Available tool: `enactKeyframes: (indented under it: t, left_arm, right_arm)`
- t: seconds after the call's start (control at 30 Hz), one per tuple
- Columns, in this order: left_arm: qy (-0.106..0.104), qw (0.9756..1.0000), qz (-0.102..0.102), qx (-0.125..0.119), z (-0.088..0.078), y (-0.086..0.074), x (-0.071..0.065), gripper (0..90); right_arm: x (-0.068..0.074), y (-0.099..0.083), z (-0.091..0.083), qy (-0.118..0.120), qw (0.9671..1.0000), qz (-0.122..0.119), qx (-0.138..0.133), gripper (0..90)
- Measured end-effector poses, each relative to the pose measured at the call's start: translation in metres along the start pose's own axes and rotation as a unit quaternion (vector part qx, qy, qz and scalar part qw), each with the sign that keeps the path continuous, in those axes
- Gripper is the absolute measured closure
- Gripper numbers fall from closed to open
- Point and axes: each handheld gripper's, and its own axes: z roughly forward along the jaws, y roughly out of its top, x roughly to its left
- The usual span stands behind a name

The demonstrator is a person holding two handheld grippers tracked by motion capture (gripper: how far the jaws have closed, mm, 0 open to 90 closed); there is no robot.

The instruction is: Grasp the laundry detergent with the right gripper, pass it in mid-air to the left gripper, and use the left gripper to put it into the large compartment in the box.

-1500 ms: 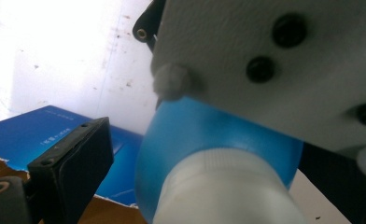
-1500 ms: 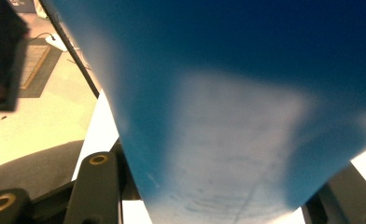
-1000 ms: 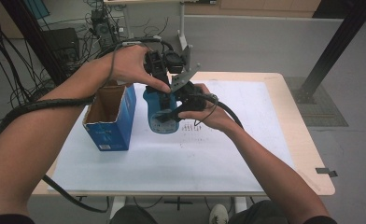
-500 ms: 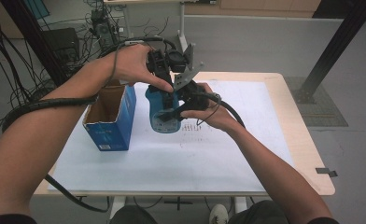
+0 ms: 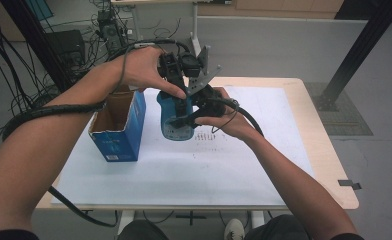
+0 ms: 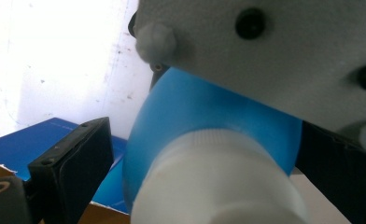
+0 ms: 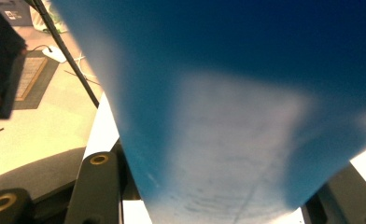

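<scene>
Cardboard box [image 5: 118, 125], blue and open-topped, stands near the desk's [image 5: 329, 165] left edge. Beside it I brace a blue bottle [image 5: 176, 120] above the white paper [image 5: 224, 165]: my left gripper [image 5: 181, 87] straddles its white cap [image 6: 218, 182], whether pinching I cannot tell, seemingly to unscrew it, while my right gripper [image 5: 191, 116] clamps the body. Cables crowd the grey floor behind.
</scene>
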Motion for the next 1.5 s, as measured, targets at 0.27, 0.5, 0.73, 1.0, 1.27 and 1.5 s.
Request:
enactKeyframes:
  t: [0.27,0.5,0.73,1.0,1.27,1.5]
  left_arm:
    - [0.004,1.0000,0.001,0.003,-0.0028,0.0013,-0.0009,5.0]
    - [0.007,1.0000,-0.001,-0.001,-0.0041,0.0006,-0.0010,5.0]
    - [0.003,1.0000,-0.001,-0.001,-0.0043,-0.0005,-0.0008,5.0]
    - [0.005,1.0000,-0.001,-0.003,-0.0039,-0.0002,-0.0007,4.9]
    - [0.009,0.9999,0.001,-0.006,-0.0052,0.0005,-0.0003,5.0]
    - [0.005,1.0000,0.006,-0.006,-0.0056,0.0010,-0.0009,5.0]
  right_arm:
    - [0.0012,0.0020,-0.0019,0.001,1.0000,0.000,-0.002,44.1]
    - [-0.0001,0.0012,-0.0046,-0.005,1.0000,0.002,-0.002,44.0]
    - [0.0001,0.0011,-0.0035,-0.008,1.0000,0.001,-0.001,44.0]
    - [0.0001,0.0015,-0.0032,-0.005,1.0000,0.003,-0.003,44.0]
    - [0.0006,0.0004,-0.0036,-0.005,1.0000,-0.001,0.000,43.9]
    - [0.0013,0.0000,-0.0055,-0.003,1.0000,0.003,0.003,44.0]
